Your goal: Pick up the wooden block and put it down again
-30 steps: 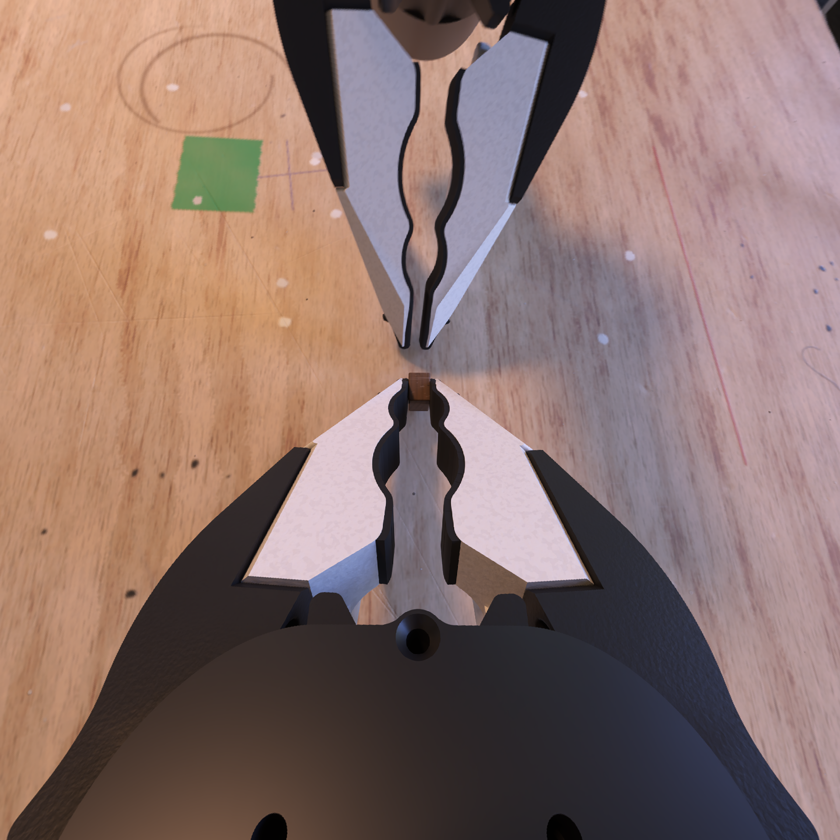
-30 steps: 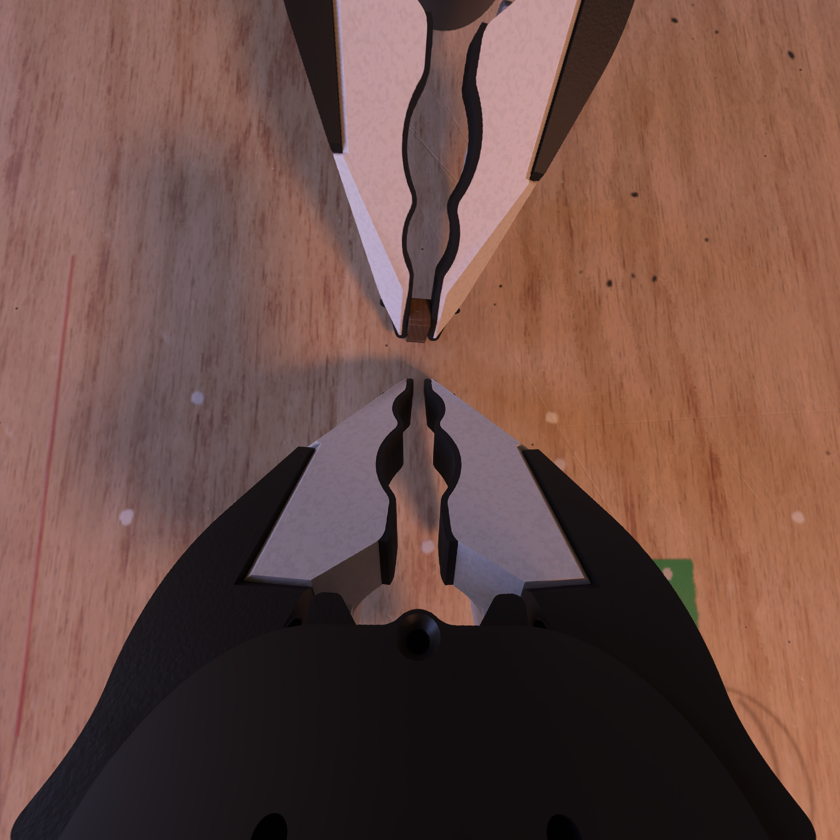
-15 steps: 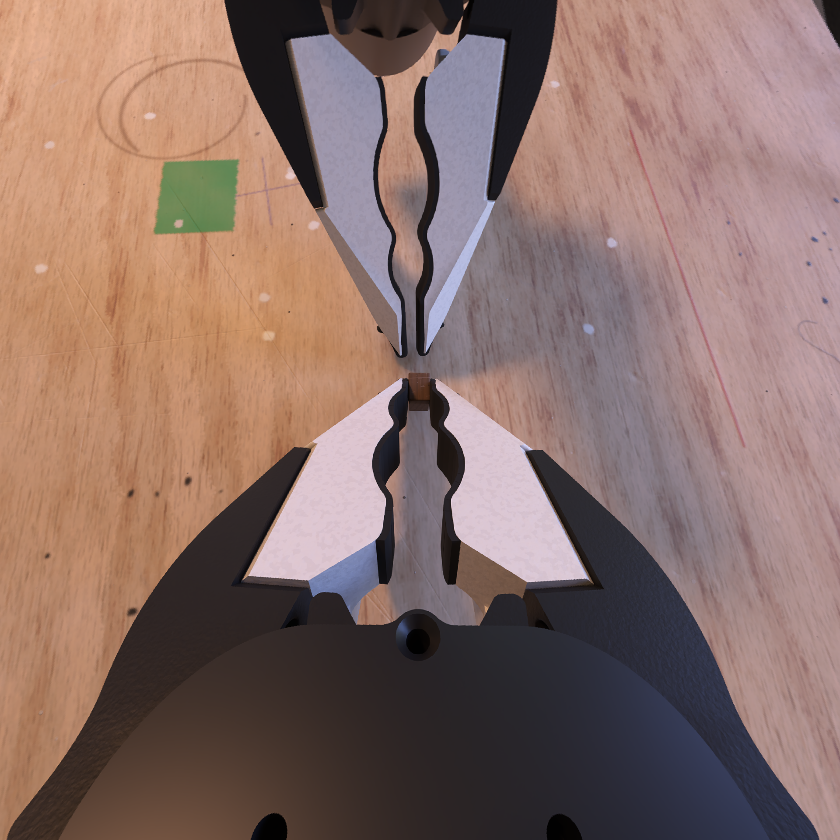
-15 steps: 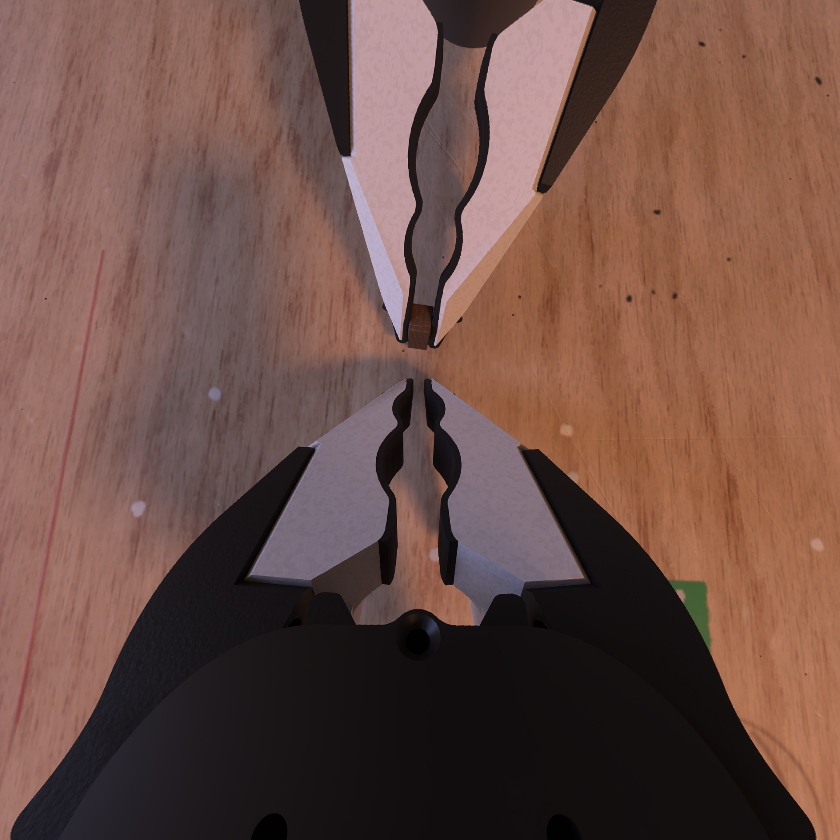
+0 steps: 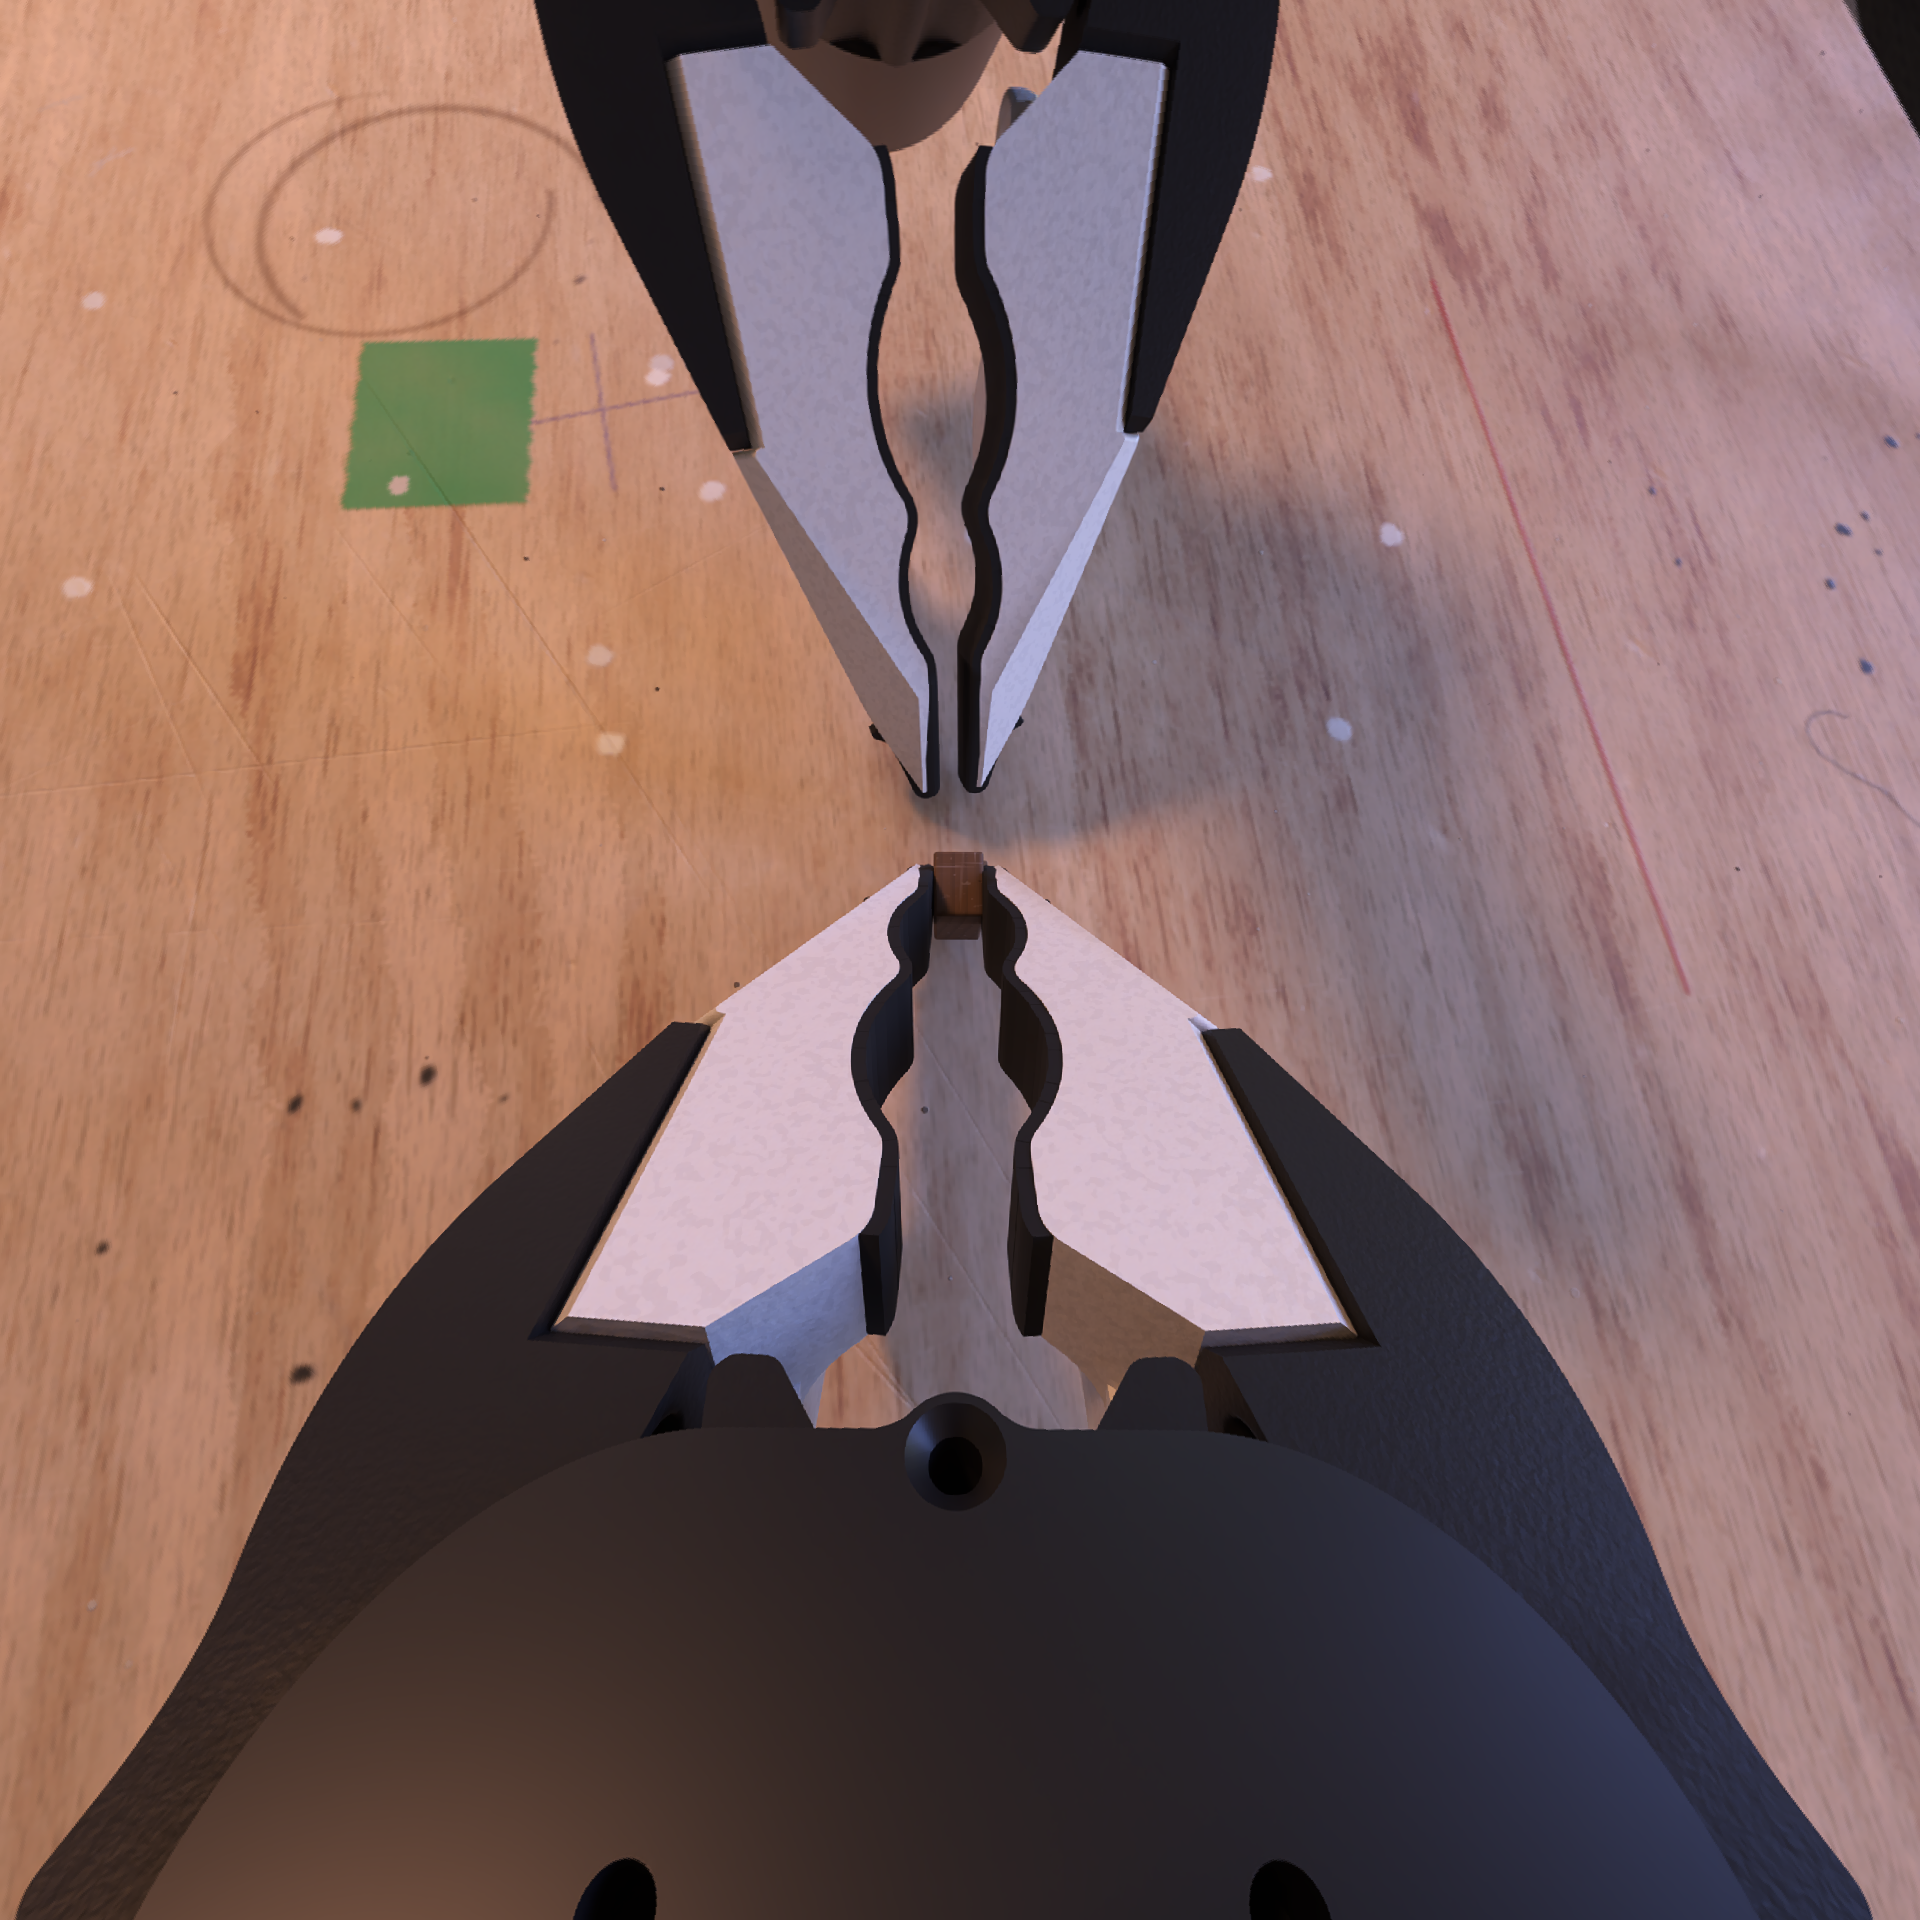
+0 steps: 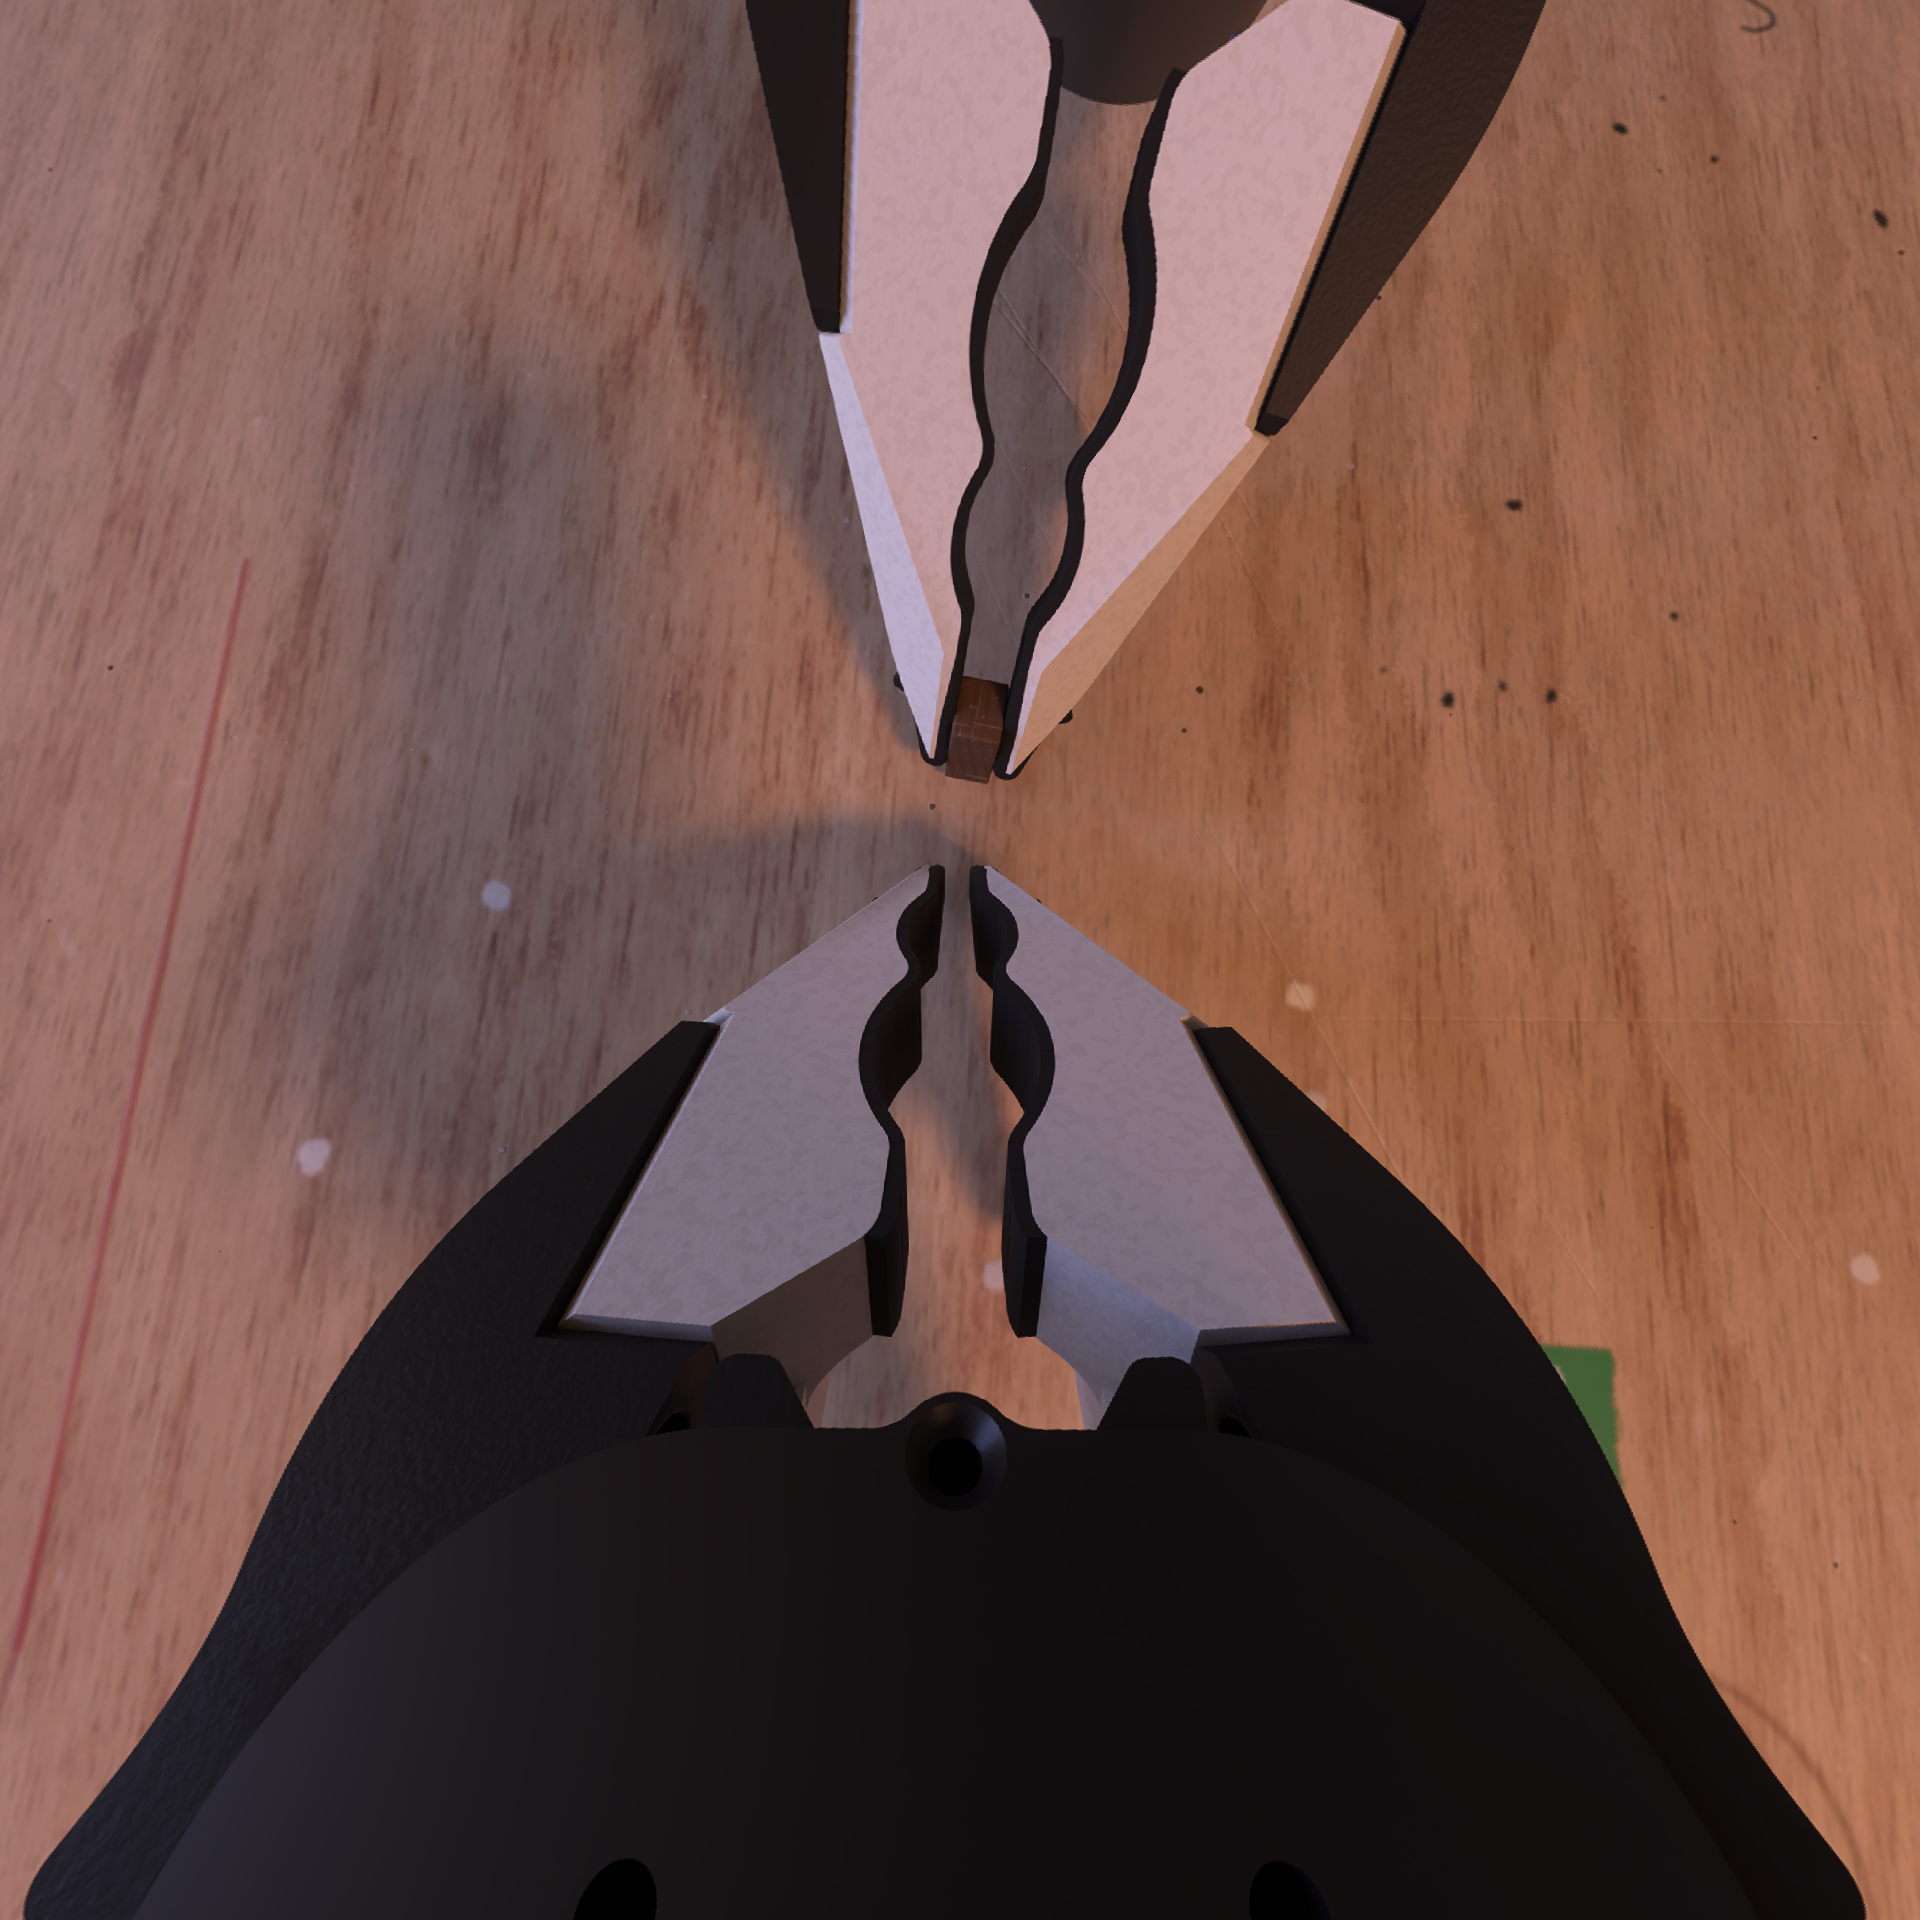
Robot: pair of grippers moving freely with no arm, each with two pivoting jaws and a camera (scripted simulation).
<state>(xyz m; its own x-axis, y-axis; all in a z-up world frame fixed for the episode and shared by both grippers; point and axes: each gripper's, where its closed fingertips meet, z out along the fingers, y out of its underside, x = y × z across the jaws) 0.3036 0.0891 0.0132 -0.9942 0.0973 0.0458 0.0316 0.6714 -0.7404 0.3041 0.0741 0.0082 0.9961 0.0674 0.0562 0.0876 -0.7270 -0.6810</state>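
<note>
Left gripper (image 5: 957,878) clenched on the small wooden block (image 5: 957,885) at its 2 side faces, judged light and rigid; right gripper (image 6: 956,873) nearly closed, empty.

The light brown wooden tabletop (image 5: 260,935) shows streaky grain, white paint flecks and small dark specks. In the left wrist view, a flat green square patch (image 5: 442,421) lies on it at far left, with 2 thin pencilled circles (image 5: 379,218), one inside the other, just beyond it and a faint pencilled cross (image 5: 605,414) just right of it. A thin red line (image 5: 1558,644) runs along the surface at right.
</note>
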